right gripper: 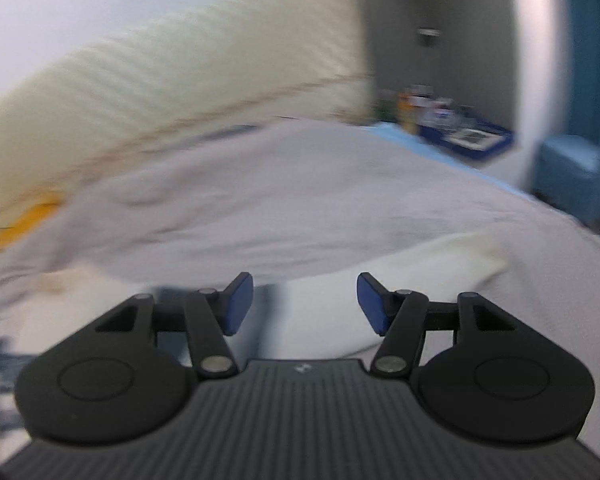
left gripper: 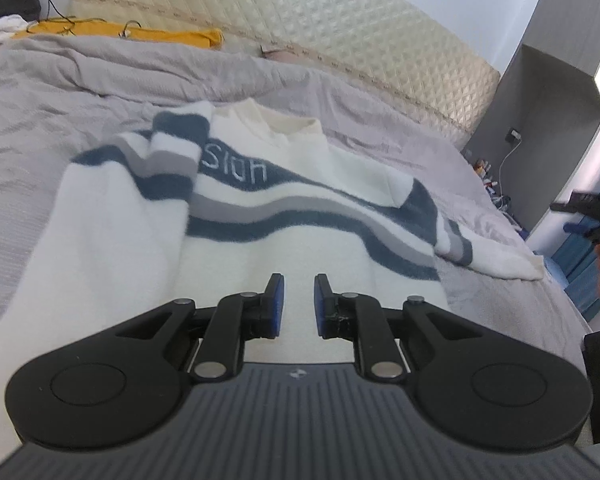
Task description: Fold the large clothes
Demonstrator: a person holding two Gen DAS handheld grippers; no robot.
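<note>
Far left: yellow cloth (left gripper: pixel 188 36) along the quilted headboard (left gripper: pixel 300 20). On the grey bedspread (left gripper: pixel 40 120), spread flat: white sweater (left gripper: pixel 260 256) with blue and grey stripes, left sleeve (left gripper: pixel 172 144) folded across the chest, right sleeve (left gripper: pixel 496 260) stretched toward the bed's edge. Just above its lower body: left gripper (left gripper: pixel 299 300), narrowly parted, pinching nothing. Further right: right gripper (right gripper: pixel 305 300), spread wide, empty, over the sleeve's pale end; blurred view.

A grey-covered bed (left gripper: pixel 80 80) meets a cream quilted headboard (left gripper: pixel 300 20) beside grey shelving (left gripper: pixel 540 100).
</note>
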